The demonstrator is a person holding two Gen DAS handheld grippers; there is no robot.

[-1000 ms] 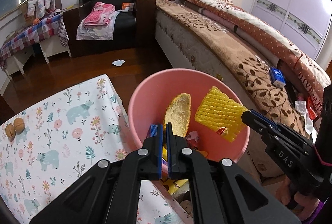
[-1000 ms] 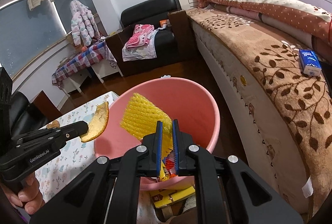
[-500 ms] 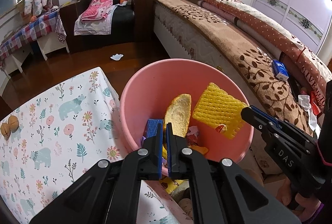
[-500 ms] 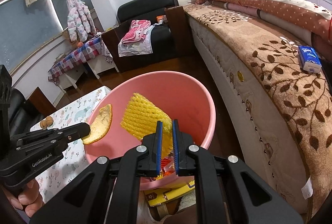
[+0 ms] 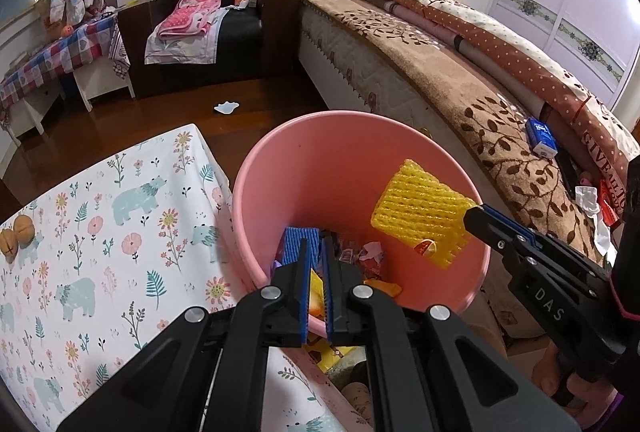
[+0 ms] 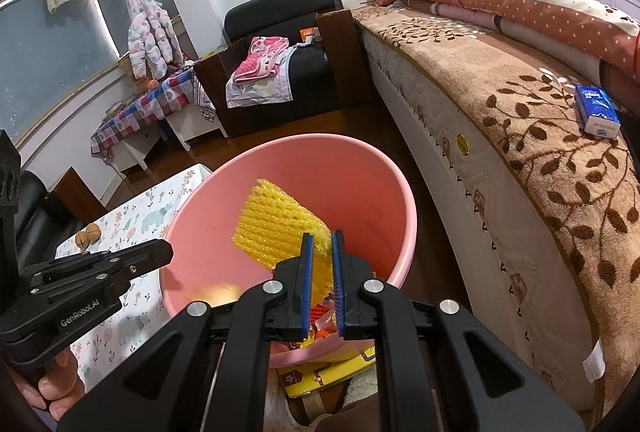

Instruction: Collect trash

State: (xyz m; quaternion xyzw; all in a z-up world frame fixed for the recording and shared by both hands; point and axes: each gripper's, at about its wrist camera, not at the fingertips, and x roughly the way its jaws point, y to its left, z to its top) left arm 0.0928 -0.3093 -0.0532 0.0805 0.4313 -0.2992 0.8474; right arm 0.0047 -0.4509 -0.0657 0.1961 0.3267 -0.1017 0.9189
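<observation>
A pink bin [image 5: 360, 136] [image 6: 392, 192] stands beside the floral table and holds wrappers and a blue foam net [image 5: 298, 242]. My left gripper [image 5: 316, 260] hangs over the bin's near rim, jaws slightly parted with nothing between them; it also shows in the right wrist view [image 6: 166, 250]. A blurred peel [image 6: 212, 294] is in the bin below it. My right gripper [image 6: 320, 252] is shut on a yellow foam fruit net [image 6: 276, 228] [image 5: 420, 208] and holds it above the bin's inside.
The floral tablecloth table [image 5: 100, 232] lies to the left, with two walnuts [image 5: 16, 234] at its far edge. A bed with a brown blanket [image 5: 460, 84] runs along the right, a blue tissue pack [image 5: 540, 136] on it. A yellow box [image 6: 320, 372] lies under the bin.
My left gripper has let go of the orange peel, which has dropped into the bin. My right gripper still holds the yellow net over the bin.
</observation>
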